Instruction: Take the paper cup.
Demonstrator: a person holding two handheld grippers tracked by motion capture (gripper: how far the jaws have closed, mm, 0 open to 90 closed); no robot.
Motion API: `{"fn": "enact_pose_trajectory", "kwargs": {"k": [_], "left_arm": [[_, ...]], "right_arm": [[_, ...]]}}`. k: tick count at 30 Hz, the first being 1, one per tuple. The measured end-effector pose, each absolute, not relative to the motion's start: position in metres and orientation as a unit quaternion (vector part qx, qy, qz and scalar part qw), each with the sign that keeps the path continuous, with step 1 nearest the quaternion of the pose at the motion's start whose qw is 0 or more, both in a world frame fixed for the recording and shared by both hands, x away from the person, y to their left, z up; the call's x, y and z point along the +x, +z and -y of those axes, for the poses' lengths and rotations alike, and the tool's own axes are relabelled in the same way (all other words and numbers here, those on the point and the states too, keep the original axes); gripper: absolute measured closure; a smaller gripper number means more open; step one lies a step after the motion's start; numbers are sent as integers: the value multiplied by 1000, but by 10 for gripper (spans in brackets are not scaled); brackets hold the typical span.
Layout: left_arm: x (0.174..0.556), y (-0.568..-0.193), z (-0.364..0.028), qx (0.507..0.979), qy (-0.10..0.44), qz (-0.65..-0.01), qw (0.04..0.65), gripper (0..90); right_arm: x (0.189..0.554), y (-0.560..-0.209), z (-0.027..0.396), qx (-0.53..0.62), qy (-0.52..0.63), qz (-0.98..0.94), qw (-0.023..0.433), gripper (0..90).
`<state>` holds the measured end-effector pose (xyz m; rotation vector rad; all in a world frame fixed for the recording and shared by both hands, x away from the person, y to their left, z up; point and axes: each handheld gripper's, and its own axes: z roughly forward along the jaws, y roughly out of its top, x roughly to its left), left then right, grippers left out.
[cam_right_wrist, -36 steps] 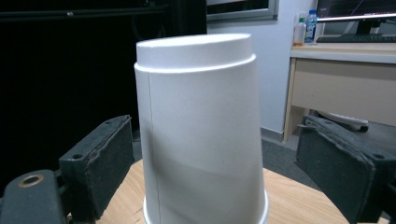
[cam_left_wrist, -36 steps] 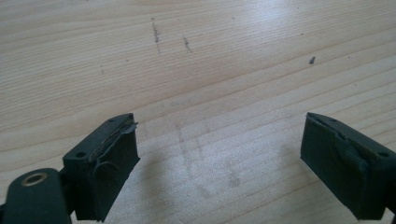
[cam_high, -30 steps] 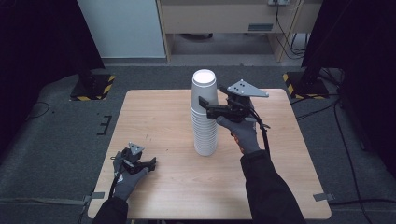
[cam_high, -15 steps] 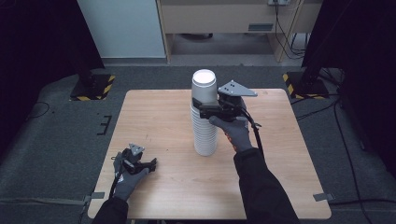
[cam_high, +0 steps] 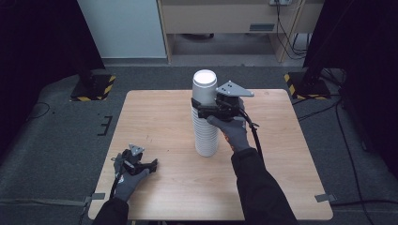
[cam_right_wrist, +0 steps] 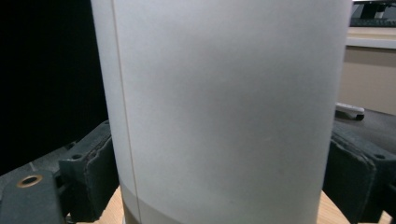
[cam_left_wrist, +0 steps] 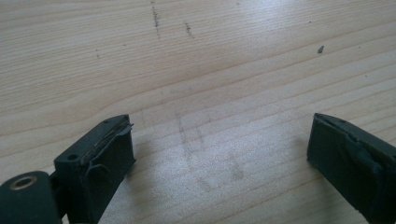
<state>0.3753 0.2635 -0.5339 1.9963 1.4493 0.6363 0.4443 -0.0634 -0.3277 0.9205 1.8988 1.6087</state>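
We look down along our left gripper (cam_left_wrist: 219, 158) at the pale, fine-grained wooden tabletop (cam_left_wrist: 210, 60). Our two black jaws stand wide apart with bare wood between them. A few small dark scuff marks (cam_left_wrist: 156, 18) lie on the board ahead of the jaws.

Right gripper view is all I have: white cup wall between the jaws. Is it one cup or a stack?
Observer: A stack. The high view shows a tall stack of white cups standing on the table.
Operator: Where on it is the right gripper?
Observer: Near the top. The right gripper has its jaws around the top cup.
Operator: And the left one?
Observer: The left gripper rests low on the table's near left part, jaws open over bare wood, apart from the stack.
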Motion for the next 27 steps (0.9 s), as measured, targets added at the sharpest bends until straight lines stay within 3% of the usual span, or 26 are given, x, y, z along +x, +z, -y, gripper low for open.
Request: {"fn": "enact_pose_trajectory", "kwargs": {"k": [27], "left_arm": [[376, -535, -264, 746, 233, -546, 300, 58]], "right_arm": [[445, -327, 66, 325, 596, -694, 239, 129]]}}
